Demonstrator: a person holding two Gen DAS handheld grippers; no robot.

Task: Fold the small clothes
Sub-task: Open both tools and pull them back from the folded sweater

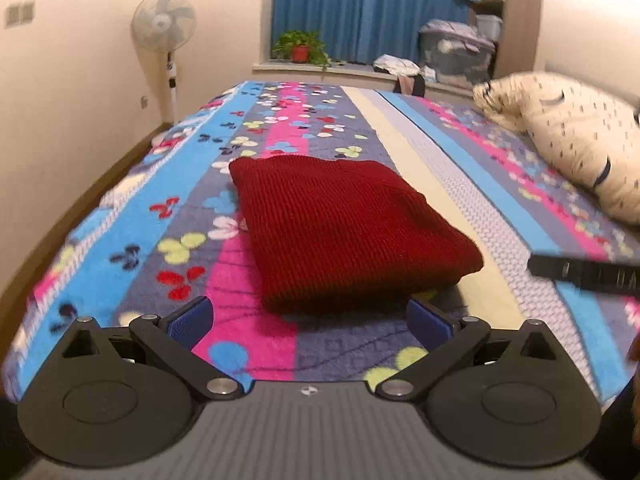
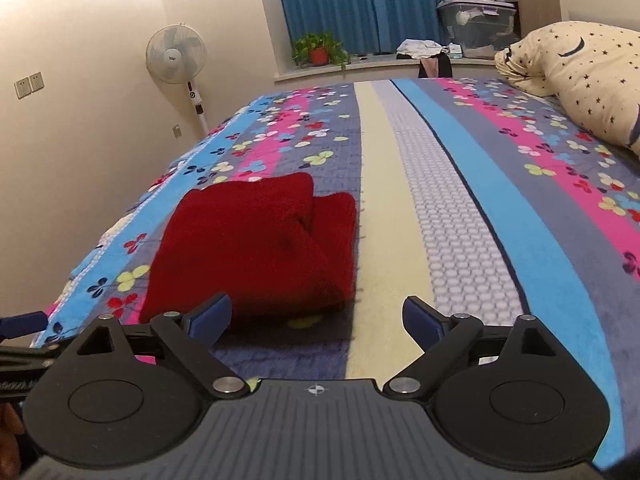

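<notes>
A dark red knitted garment (image 1: 348, 236) lies folded into a compact rectangle on the striped floral bedspread (image 1: 200, 184). My left gripper (image 1: 310, 320) is open and empty, just short of the garment's near edge. In the right wrist view the same red garment (image 2: 256, 248) lies ahead to the left, with a folded layer showing on top. My right gripper (image 2: 316, 320) is open and empty, its left finger near the garment's near edge. The right gripper's side shows as a black bar (image 1: 584, 274) at the right of the left wrist view.
A cream star-print pillow (image 2: 580, 76) lies at the bed's far right. A standing fan (image 2: 178, 60) stands by the left wall. A potted plant (image 2: 318, 50), a clothes pile and a storage bin (image 2: 476, 26) sit on the window ledge before blue curtains.
</notes>
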